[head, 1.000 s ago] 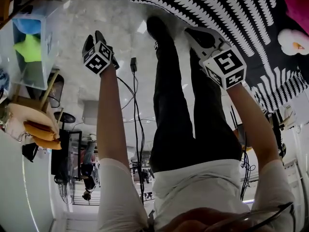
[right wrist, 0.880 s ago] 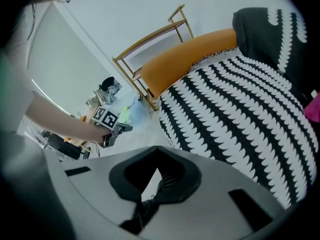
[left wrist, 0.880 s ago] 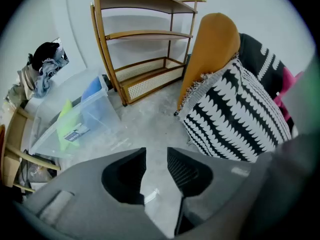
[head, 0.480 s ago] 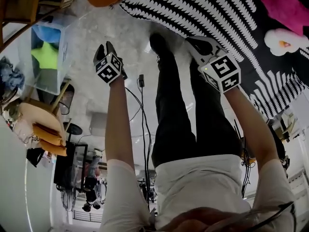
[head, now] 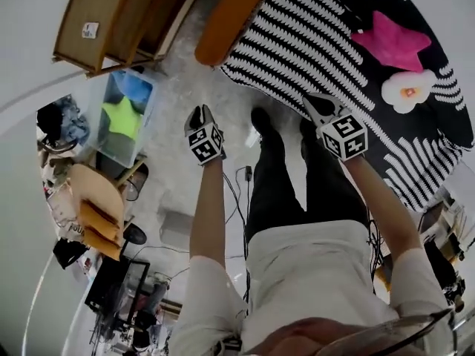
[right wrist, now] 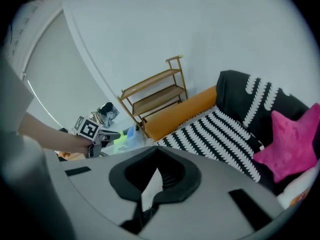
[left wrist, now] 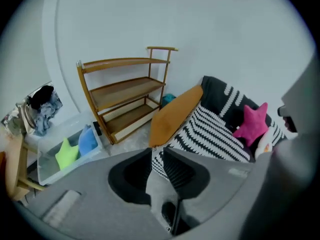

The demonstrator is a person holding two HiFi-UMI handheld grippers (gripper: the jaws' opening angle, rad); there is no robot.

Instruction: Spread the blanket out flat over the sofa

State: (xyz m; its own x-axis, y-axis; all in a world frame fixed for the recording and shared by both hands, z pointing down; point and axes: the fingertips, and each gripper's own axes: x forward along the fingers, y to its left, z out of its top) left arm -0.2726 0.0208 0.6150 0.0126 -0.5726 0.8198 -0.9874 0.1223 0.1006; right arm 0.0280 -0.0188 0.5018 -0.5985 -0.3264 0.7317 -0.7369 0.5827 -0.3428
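The black-and-white striped blanket [head: 326, 43] lies spread over the sofa [head: 230, 17], which has an orange arm; it also shows in the left gripper view [left wrist: 210, 129] and the right gripper view [right wrist: 220, 129]. My left gripper [head: 199, 115] hangs over the bare floor left of the legs. Its jaws [left wrist: 157, 149] have just been closing; a narrow gap is left, with nothing in it. My right gripper [head: 318, 104] is held near the blanket's front edge, its jaws [right wrist: 157, 148] together and empty.
A pink star pillow [head: 392, 39] and a white flower pillow [head: 407, 91] rest on the blanket. A wooden shelf [head: 126, 21] stands left of the sofa. On the floor beside it is a clear bin [head: 126, 117] with cushions. Cables [head: 241, 180] trail behind the legs.
Both hands have come up from low near the floor and the blanket's edge. The head view has lifted and takes in more of the sofa, the pillows and the shelf.
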